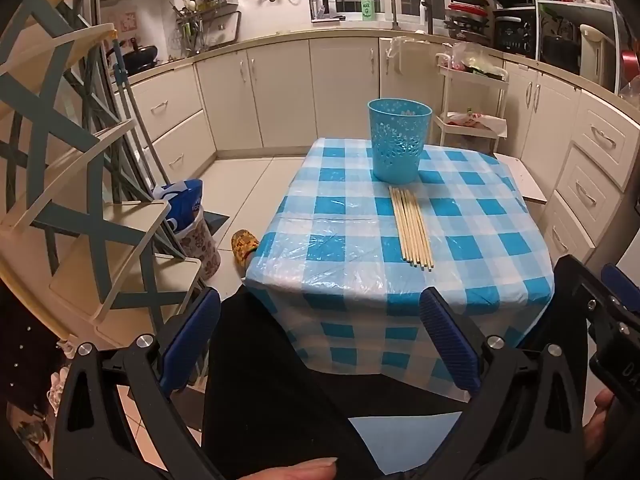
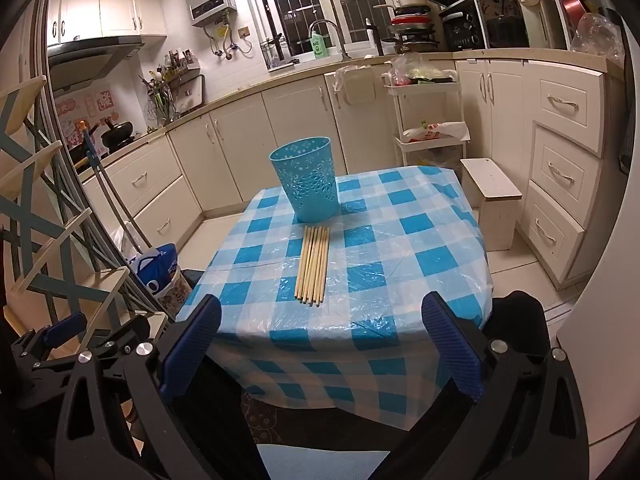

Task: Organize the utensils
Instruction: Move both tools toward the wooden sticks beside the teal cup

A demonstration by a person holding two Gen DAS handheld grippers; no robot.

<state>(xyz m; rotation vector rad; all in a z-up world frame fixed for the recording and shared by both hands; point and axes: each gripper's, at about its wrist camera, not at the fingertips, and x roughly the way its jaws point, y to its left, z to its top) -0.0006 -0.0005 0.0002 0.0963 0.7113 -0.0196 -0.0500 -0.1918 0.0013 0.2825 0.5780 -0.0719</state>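
Several wooden chopsticks (image 1: 411, 227) lie side by side on the blue-checked tablecloth (image 1: 344, 240), just in front of an upright, perforated blue cup (image 1: 398, 140). My left gripper (image 1: 320, 308) is open and empty, held short of the table's near edge, left of the chopsticks. In the right wrist view the chopsticks (image 2: 313, 265) lie before the cup (image 2: 306, 178) on the table (image 2: 392, 248). My right gripper (image 2: 320, 312) is open and empty, at the near edge, in line with the chopsticks. The right gripper's body (image 1: 608, 312) shows at the left view's right edge.
A wooden rack (image 1: 80, 200) stands at the left, with a bag in a patterned bin (image 1: 192, 232) beside it. A white trolley (image 2: 432, 120) and a small white stool (image 2: 492, 200) stand right of the table. Kitchen cabinets (image 2: 240, 148) run behind.
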